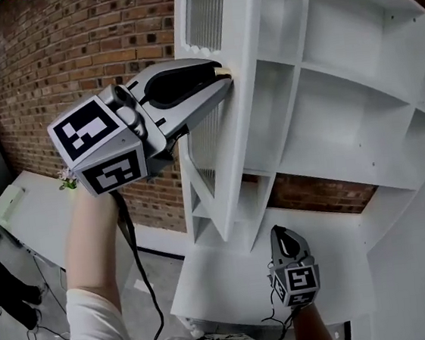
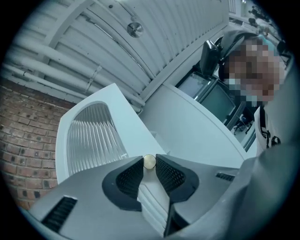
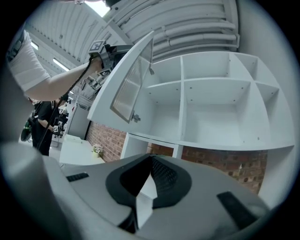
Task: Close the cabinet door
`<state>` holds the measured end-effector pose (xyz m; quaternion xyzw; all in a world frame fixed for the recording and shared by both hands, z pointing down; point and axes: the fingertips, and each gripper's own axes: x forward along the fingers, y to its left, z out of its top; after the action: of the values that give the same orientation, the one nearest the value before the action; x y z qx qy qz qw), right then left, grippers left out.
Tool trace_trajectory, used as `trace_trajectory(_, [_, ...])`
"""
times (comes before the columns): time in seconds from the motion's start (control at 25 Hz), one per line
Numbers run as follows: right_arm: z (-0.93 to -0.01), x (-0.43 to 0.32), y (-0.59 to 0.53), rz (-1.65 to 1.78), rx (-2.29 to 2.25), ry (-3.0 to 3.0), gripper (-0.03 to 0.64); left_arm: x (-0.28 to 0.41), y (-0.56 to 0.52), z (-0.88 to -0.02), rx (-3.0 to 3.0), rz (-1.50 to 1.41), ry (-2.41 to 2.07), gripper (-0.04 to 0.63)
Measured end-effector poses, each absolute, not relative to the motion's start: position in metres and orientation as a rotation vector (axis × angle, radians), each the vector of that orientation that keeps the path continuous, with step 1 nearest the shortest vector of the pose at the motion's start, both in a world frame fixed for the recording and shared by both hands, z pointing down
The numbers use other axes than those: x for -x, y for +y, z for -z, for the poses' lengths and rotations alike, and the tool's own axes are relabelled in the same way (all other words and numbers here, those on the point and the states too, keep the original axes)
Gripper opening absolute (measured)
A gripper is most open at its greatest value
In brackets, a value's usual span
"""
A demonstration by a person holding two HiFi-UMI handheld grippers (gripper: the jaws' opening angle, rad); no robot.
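Two sets of tongs show, one in each of the person's hands. The left tongs [image 2: 149,158] are raised and clamped on the small round knob [image 2: 149,162] at the free edge of the cabinet door [image 2: 93,136], with a ribbed pad pressing on each side of it. The right tongs [image 3: 150,158] have their pads together. They are held low, pointing at the cabinet [image 3: 211,108], well below the door and apart from it. The door is a white frame around a ribbed glass pane [image 1: 206,10]. It stands open, swung out from the cabinet's upper left compartment and hinged on that compartment's side. The cabinet is white, with open compartments in rows, and stands against a brick wall [image 1: 69,44]. To the left, a white counter [image 1: 38,216] by the wall carries a small plant [image 1: 67,180].
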<state>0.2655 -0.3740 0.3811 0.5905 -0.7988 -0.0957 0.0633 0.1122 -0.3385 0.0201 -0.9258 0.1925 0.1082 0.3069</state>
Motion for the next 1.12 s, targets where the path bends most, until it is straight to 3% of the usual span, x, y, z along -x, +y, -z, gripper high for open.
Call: trace_trajectory(1.12, [-0.368,-0.381,-0.448,0.347,-1.716,-2.519,0.008,-0.259,-0.454,-0.021,2.289,-0.037,0.911,0.092])
